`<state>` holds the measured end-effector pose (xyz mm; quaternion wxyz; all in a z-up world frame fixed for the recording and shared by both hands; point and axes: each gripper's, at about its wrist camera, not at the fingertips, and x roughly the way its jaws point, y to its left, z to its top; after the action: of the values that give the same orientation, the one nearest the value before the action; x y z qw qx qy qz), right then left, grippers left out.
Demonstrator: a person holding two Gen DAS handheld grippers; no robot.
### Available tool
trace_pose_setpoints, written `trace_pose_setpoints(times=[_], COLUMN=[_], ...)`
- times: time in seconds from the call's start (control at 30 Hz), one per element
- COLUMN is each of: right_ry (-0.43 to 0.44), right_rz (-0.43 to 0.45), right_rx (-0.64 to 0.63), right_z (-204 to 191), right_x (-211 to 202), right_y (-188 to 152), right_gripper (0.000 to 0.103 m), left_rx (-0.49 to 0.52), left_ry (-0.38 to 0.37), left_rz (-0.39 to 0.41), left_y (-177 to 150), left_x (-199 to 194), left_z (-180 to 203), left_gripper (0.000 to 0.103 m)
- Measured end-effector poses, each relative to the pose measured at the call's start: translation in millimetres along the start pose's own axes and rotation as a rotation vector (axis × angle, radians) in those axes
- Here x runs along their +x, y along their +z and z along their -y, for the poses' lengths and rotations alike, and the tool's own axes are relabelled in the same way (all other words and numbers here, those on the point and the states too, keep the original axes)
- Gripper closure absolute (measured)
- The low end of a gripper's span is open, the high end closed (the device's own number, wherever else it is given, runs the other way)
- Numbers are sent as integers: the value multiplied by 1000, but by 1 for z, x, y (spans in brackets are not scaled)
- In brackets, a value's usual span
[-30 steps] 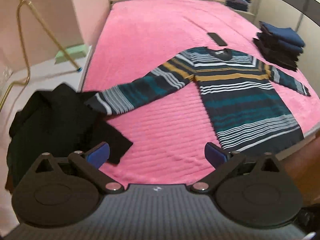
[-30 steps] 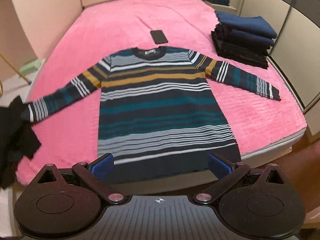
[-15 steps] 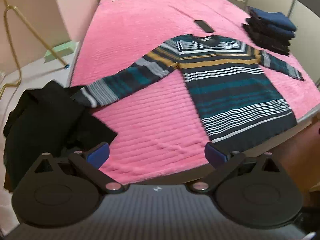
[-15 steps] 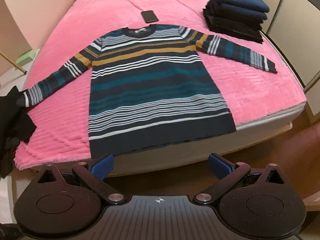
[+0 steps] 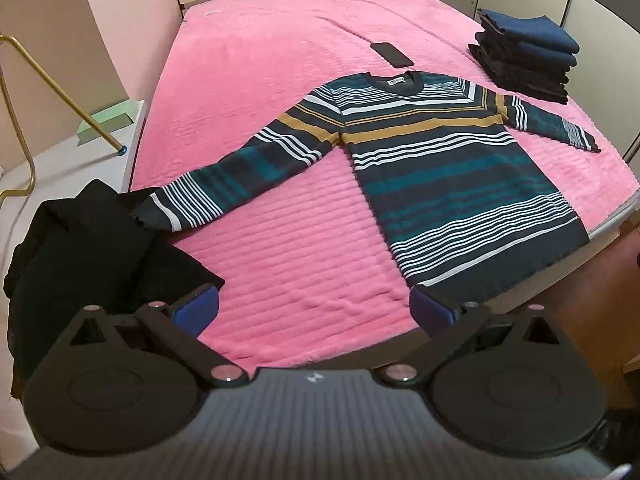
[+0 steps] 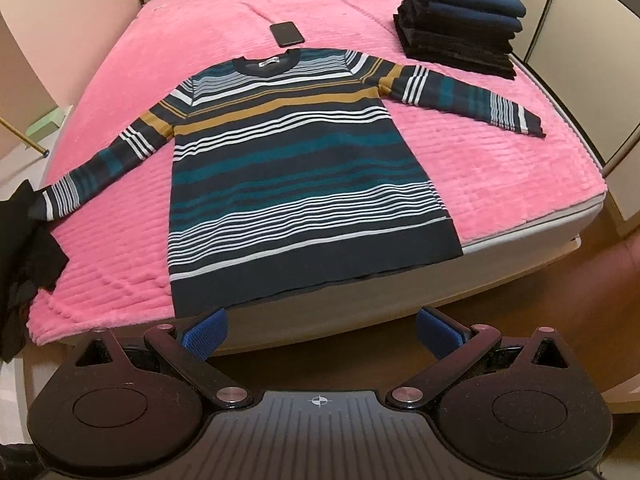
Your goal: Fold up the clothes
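Left tongs [image 5: 314,310] spread wide, empty, over the bed's near edge. Right tongs [image 6: 320,330] likewise wide, empty, short of the bed. Black garment heap [image 5: 92,256] at near left is cut off in the right view. Striped sweater [image 6: 304,176] lies flat on the pink bedspread [image 6: 500,168], sleeves spread, hem at the near edge. Phone [image 6: 286,34] lies beyond the collar. Folded stack [image 6: 460,20] far right. Gold rail [image 5: 44,76], full only in the left view.

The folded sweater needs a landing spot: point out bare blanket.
Free: the pink blanket between the phone and headboard, and beneath each sleeve of the striped sweater. Crowded: the folded stack at the far right, the black clothes at the near left corner.
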<state>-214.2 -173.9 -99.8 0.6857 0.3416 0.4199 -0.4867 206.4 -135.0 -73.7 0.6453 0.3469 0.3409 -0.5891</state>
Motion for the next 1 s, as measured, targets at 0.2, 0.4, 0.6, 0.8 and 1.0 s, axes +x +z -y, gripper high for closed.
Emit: trace_pose_setpoints(times=[0.2, 0.4, 0.6, 0.8, 1.0], right_ry=[38, 122, 251, 356, 458], right_rz=[-1, 30, 94, 136, 163], right_rx=[-51, -150, -394, -646, -784], right_z=[-8, -20, -66, -160, -274], right_x=[7, 17, 32, 46, 82], right_y=[9, 30, 58, 79, 98], right_gripper=[0, 0, 0, 1, 1], left_rx=[-24, -86, -107, -111, 21], left_ry=[34, 91, 212, 286, 274], left_rz=[-8, -3, 13, -19, -34], left_y=[-1, -1, -9, -20, -5], left_x=[-2, -10, -27, -24, 27], left_z=[-7, -19, -36, -75, -140], left_gripper=[3, 3, 3, 3, 3])
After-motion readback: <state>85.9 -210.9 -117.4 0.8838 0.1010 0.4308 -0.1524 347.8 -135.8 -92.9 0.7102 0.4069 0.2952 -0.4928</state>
